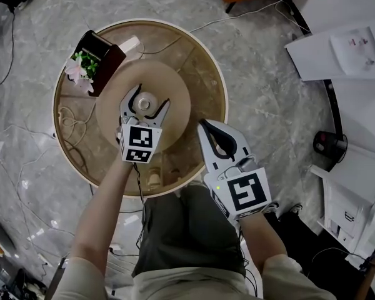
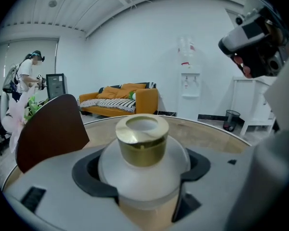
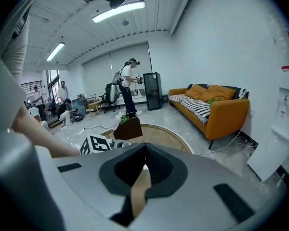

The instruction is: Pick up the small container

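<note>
The small container (image 1: 144, 100) is a frosted white jar with a gold lid, over the raised wooden disc (image 1: 175, 86) of the round table (image 1: 220, 80). My left gripper (image 1: 148, 100) is shut on it, with a jaw pressed against each side. In the left gripper view the small container (image 2: 143, 148) fills the gap between the black pads (image 2: 89, 174). Whether it rests on the disc or hangs just above it, I cannot tell. My right gripper (image 1: 204, 125) is shut on nothing at the table's near right edge, with its jaw tips together in the right gripper view (image 3: 144, 147).
A dark brown box (image 1: 99, 60) with pink flowers (image 1: 79, 69) stands at the table's far left. Cables (image 1: 69, 120) lie on the table's left part. White desks (image 1: 340, 49) stand to the right. An orange sofa (image 3: 216, 105) and several people (image 3: 127, 83) are farther off.
</note>
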Demonstrator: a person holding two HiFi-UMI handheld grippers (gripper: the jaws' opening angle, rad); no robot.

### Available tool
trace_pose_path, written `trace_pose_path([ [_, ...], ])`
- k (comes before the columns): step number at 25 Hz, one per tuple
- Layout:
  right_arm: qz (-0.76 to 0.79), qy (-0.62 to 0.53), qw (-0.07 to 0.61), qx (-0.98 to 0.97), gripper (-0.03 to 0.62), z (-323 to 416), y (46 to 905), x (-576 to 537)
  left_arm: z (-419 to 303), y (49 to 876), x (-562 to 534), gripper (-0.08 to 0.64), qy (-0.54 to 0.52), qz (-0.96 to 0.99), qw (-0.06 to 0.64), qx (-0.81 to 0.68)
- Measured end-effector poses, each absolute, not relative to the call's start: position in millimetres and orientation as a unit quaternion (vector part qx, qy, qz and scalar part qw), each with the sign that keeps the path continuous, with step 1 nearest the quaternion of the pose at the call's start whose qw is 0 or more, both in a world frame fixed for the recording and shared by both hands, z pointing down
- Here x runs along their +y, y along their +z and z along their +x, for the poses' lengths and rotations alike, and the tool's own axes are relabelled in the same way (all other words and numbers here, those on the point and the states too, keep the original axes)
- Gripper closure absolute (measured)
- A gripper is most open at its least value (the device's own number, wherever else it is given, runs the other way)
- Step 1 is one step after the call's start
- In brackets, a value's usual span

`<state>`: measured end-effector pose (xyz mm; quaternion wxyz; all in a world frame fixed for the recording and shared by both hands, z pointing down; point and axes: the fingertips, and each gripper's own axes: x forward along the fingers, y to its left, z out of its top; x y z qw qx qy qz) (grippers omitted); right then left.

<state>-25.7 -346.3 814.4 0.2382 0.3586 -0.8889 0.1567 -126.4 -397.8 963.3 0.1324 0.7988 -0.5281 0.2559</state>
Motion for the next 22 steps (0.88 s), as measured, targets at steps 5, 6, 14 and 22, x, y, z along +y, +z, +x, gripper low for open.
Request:
trace_pose_path([
  [5, 0.362, 0.160, 0.243, -0.886, 0.595, -21.6, 814.0, -347.8, -122.7, 959.6, -394.4, 0.224, 0.263, 0.819, 0.128, -0.494],
  [6, 0.364, 0.162, 0.243, -0.884, 0.595, -20.7, 811.1, -348.4, -121.9, 955.2, -392.3, 0.224, 0.258, 0.821, 0.134, -0.491],
  [14, 0.374, 0.184, 0.243, -0.876, 0.595, -17.2, 754.1, -350.8, -112.8, 873.9, -379.3, 0.224, 0.243, 0.824, 0.178, -0.479],
  [22, 0.378, 0.160, 0.230, -0.882, 0.595, -19.3, 642.2, -343.3, -124.7, 765.6, -364.3, 0.224, 0.261, 0.822, 0.178, -0.475],
])
